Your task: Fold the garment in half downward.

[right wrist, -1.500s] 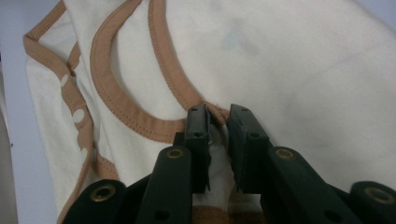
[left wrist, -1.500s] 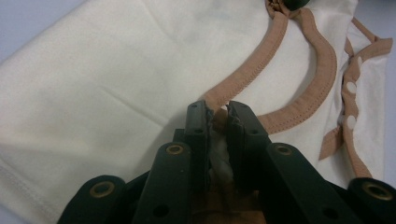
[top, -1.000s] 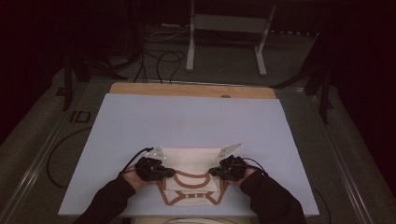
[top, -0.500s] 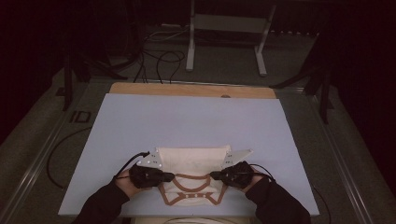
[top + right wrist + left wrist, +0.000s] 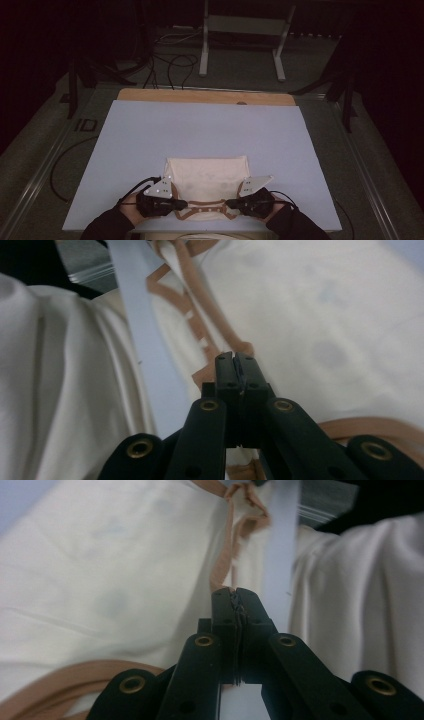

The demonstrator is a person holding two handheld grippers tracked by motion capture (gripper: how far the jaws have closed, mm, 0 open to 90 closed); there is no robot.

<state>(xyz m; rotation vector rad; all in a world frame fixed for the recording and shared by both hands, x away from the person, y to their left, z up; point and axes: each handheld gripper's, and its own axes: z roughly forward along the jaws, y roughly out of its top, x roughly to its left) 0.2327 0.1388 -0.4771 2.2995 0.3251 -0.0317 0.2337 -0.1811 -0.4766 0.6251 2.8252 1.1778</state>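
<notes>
High view: at the table's (image 5: 150,130) near edge, the left gripper (image 5: 181,204) and right gripper (image 5: 231,203) pinch the cream garment's (image 5: 207,175) tan trim (image 5: 206,203) in fully closed jaws; uneven pulling could slip thin trim free.

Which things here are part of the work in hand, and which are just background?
In the job:
cream garment with tan trim
left gripper, shut on the trim
right gripper, shut on the trim
pale blue table top under the garment

Lying about:
metal stand
floor cables
</notes>
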